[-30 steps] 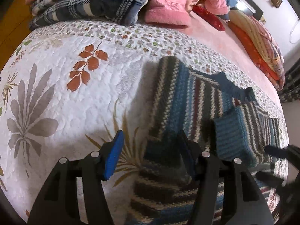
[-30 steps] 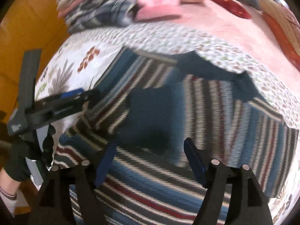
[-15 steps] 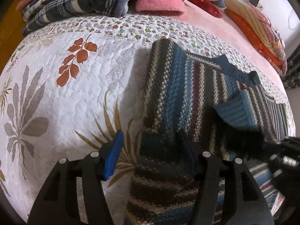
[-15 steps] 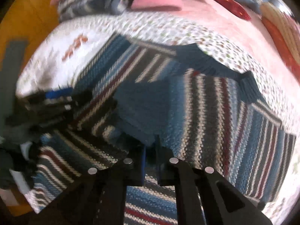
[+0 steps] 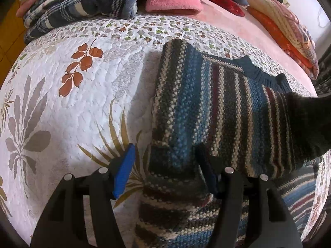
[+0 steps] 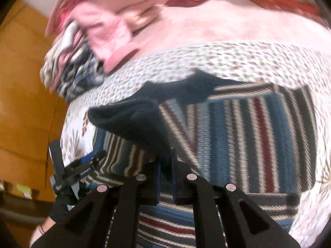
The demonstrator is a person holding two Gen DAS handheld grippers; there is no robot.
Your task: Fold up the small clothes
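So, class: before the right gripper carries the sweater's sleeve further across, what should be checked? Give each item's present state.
1. Right gripper shut on the dark sleeve cuff: ok.
2. Left gripper open, holding nothing: ok.
3. Striped blue, cream and maroon knitted sweater flat on the white leaf-print quilt: ok.
4. Pink fleece garment lies apart from the sweater: ok.
5. Sleeve's landing spot: cannot tell, view blurred.

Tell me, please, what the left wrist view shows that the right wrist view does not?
Only the left wrist view shows the left tongs open, straddling the striped sweater's edge, and the quilt's orange leaf print sharply. Only the right wrist view shows the right tongs shut on the sweater's dark sleeve cuff, lifted over the body. Both show the sweater, the floral quilt and the pink garment.
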